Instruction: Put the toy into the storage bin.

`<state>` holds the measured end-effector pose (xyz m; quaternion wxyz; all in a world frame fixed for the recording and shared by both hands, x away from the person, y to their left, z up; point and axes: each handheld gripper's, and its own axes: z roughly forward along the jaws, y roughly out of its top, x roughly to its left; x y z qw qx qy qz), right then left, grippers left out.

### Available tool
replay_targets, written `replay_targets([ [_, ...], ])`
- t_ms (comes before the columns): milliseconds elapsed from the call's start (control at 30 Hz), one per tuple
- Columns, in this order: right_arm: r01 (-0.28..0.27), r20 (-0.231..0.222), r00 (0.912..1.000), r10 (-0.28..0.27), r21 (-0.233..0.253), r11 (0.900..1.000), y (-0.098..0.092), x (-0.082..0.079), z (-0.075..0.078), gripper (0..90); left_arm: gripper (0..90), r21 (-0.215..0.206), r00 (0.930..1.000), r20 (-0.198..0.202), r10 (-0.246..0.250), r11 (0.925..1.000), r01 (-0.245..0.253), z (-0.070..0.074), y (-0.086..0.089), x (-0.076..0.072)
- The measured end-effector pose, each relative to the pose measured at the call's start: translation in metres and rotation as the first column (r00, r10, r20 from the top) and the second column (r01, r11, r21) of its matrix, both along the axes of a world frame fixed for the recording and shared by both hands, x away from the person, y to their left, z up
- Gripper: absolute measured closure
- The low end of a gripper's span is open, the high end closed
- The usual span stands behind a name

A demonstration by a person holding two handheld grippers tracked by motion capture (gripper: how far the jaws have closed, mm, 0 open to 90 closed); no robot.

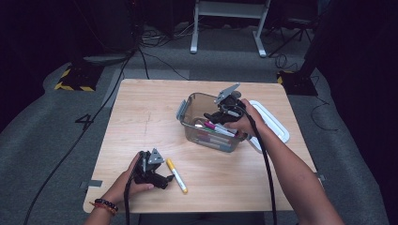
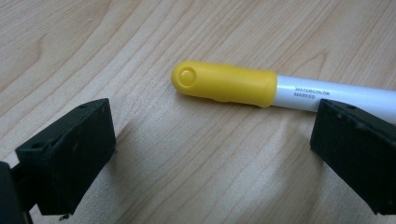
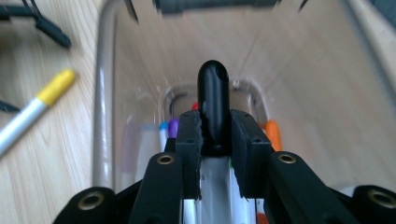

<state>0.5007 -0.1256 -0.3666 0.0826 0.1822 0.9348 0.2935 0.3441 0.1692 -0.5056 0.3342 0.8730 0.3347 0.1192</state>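
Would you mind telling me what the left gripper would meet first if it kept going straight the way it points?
Probably the yellow-capped marker: it lies on the table just ahead of the open left gripper, though depth is uncertain.

A yellow-capped white marker (image 1: pixel 177 176) lies on pale wood-grain table (image 1: pixel 141 117); the black-capped marker (image 3: pixel 213 105) is grey-bodied.
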Motion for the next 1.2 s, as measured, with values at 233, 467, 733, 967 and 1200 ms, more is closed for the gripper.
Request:
replay_targets([
  [233, -0.010, -0.086, 0.9963, 0.003, -0.086, 0.996, 0.006, 0.006, -0.015, 74.5, 0.4, 0.000, 1.0000, 0.000, 0.000, 1.0000, 0.000, 0.000, 0.000, 0.000],
  [467, -0.022, -0.131, 0.9913, 0.001, -0.158, 0.987, 0.012, 0.005, -0.022, 74.1, 0.4, 0.001, 1.0000, -0.001, -0.001, 1.0000, 0.001, 0.000, 0.000, 0.000],
  [733, 0.005, -0.110, 0.9937, -0.021, -0.149, 0.989, 0.011, 0.005, -0.022, 64.4, 0.4, 0.001, 1.0000, -0.002, -0.001, 1.0000, 0.001, 0.000, 0.000, 0.000],
  [967, 0.041, -0.053, 0.9977, -0.043, -0.030, 0.999, -0.001, -0.002, -0.013, 51.4, 0.4, 0.000, 1.0000, 0.000, 0.000, 1.0000, 0.000, 0.000, 0.000, 0.000],
  [1200, 0.095, 0.044, 0.9939, -0.101, 0.118, 0.988, -0.026, -0.019, 0.005, 38.0, 0.4, 0.000, 0.9999, 0.001, -0.015, 0.9999, 0.015, 0.000, 0.002, -0.001],
])
